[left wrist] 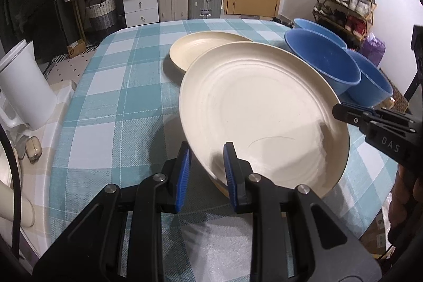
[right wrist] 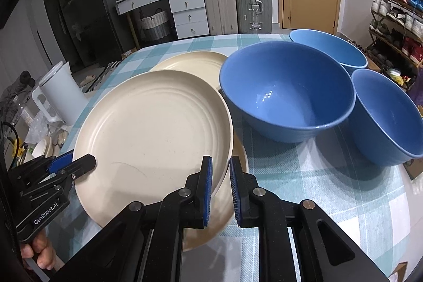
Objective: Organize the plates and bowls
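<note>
Two handheld grippers carry a cream plate [right wrist: 153, 128] between them above a checked tablecloth [left wrist: 111, 86], its rim pinched on opposite sides: the left gripper [left wrist: 206, 173] has its blue pads clamped on the near-left edge, the right gripper [right wrist: 220, 192] is closed narrow on the near-right edge. The plate rides tilted, and in the right wrist view a second cream plate [right wrist: 232, 216] shows directly beneath it, its edge peeking out under the raised one; whether the two already touch is hard to say from these angles. A third cream plate [left wrist: 206, 46] lies flat farther back, well apart from the pair. Three blue bowls stand loose to the right: a large one [right wrist: 285, 91] just beside the carried plate, another [right wrist: 388, 118] to its right, another [right wrist: 330, 46] behind. By this evidence the tidying is at an early stage: one plate about to land on another, one plate left to stack, and no bowl nested yet
</note>
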A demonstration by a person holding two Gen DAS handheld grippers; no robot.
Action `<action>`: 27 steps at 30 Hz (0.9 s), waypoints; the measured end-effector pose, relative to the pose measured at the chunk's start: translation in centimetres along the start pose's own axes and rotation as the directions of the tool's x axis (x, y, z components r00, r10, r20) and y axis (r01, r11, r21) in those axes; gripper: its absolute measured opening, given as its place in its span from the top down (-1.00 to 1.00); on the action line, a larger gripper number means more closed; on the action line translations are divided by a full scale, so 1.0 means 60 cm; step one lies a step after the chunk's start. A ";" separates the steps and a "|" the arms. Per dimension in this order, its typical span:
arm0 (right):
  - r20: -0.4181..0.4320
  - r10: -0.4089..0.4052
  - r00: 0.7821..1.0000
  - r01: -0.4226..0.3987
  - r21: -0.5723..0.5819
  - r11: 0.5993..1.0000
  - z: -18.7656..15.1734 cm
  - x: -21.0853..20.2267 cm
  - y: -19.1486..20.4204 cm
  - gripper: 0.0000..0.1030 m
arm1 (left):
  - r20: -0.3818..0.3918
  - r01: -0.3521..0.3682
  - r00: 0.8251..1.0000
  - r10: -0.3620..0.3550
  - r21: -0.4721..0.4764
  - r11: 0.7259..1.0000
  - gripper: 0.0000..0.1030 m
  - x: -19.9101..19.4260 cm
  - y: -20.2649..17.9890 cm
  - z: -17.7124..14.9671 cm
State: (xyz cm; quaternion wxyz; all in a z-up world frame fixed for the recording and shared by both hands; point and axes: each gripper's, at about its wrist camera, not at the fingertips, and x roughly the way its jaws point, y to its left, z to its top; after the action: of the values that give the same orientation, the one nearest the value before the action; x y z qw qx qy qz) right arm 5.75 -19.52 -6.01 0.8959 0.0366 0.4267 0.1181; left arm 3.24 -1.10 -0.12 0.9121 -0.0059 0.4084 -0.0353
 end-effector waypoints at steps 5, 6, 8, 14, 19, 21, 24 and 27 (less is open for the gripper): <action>-0.014 -0.005 1.000 0.005 0.005 1.000 -0.007 0.005 -0.006 0.71 | -0.018 0.000 1.000 0.001 0.019 1.000 0.58 0.011 -0.005 -0.004; -0.016 -0.007 1.000 0.007 0.005 1.000 -0.009 0.006 -0.007 0.71 | -0.023 -0.002 1.000 0.003 0.025 1.000 0.58 0.014 -0.006 -0.005; -0.019 -0.016 1.000 0.016 0.002 1.000 -0.013 0.006 -0.008 0.71 | -0.031 -0.004 0.999 0.005 0.034 0.999 0.58 0.019 -0.011 -0.007; -0.029 -0.031 0.999 0.031 -0.003 1.000 -0.023 0.008 -0.008 0.71 | -0.053 -0.017 0.998 0.020 0.065 0.998 0.58 0.033 -0.020 -0.011; -0.037 -0.040 0.999 0.039 -0.007 0.999 -0.027 0.012 -0.008 0.70 | -0.061 -0.031 0.997 0.037 0.093 0.995 0.58 0.037 -0.027 -0.016; -0.041 -0.043 0.998 0.043 -0.009 0.999 -0.028 0.013 -0.007 0.70 | -0.065 -0.034 0.997 0.040 0.099 0.995 0.58 0.039 -0.028 -0.018; -0.042 -0.047 0.998 0.047 -0.012 0.999 -0.029 0.013 -0.006 0.70 | -0.070 -0.039 0.996 0.046 0.110 0.993 0.58 0.041 -0.030 -0.020; -0.042 -0.059 0.997 0.058 -0.017 0.998 -0.031 0.013 -0.006 0.70 | -0.074 -0.043 0.996 0.052 0.125 0.991 0.58 0.043 -0.034 -0.021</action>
State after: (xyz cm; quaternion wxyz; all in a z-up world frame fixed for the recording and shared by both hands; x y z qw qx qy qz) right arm 4.83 -19.73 -7.86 0.8899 0.0145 0.4458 0.0961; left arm 3.91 -3.28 -2.83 0.8950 0.0615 0.4402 -0.0388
